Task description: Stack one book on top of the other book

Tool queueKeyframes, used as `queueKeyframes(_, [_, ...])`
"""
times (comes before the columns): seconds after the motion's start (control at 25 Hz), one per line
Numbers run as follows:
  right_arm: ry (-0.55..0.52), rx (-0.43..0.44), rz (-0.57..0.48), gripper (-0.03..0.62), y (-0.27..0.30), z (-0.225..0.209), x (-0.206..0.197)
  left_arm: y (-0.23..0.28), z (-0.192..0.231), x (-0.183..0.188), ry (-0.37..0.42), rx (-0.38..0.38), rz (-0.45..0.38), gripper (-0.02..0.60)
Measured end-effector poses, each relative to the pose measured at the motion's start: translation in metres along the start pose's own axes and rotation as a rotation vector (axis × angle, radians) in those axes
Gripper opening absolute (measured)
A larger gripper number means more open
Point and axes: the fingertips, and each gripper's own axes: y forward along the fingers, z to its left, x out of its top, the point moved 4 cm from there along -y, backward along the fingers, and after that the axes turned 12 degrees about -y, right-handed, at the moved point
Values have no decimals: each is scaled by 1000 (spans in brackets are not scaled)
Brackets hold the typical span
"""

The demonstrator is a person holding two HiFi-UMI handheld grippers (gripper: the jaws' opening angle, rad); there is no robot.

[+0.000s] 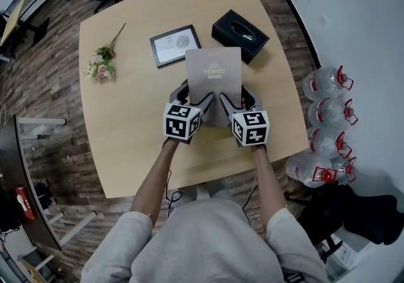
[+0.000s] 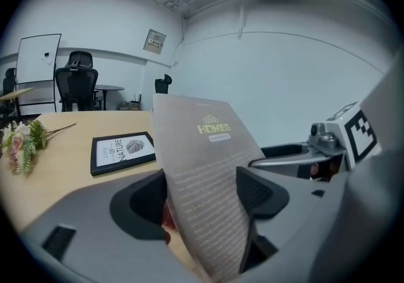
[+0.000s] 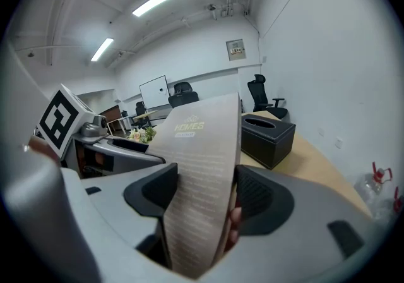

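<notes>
I have the grey HOMES book (image 1: pixel 213 70) pinched along its near edge. The left gripper (image 1: pixel 192 95) and the right gripper (image 1: pixel 237 95) are each clamped on it, so it sits in the middle of the frame, above the table (image 1: pixel 126 130). In both gripper views the cover bows between the pads, which worries me. The book is soft and held at one edge only, so I judge it could sag or slide out. The black-bordered Love of Nature book (image 1: pixel 175 45) lies up and left of it. A drooping far edge might catch and shove that book, or bump the black tissue box (image 1: pixel 240 35) at upper right.
</notes>
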Motion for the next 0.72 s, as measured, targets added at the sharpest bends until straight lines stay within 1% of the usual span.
queueKeyframes(0.48, [62, 31, 62, 282, 22, -9, -10, 20, 14, -4, -45, -7, 52, 345])
queueKeyframes(0.72, [90, 39, 115, 282, 33, -14, -18, 32, 20, -9, -79, -1, 85, 348])
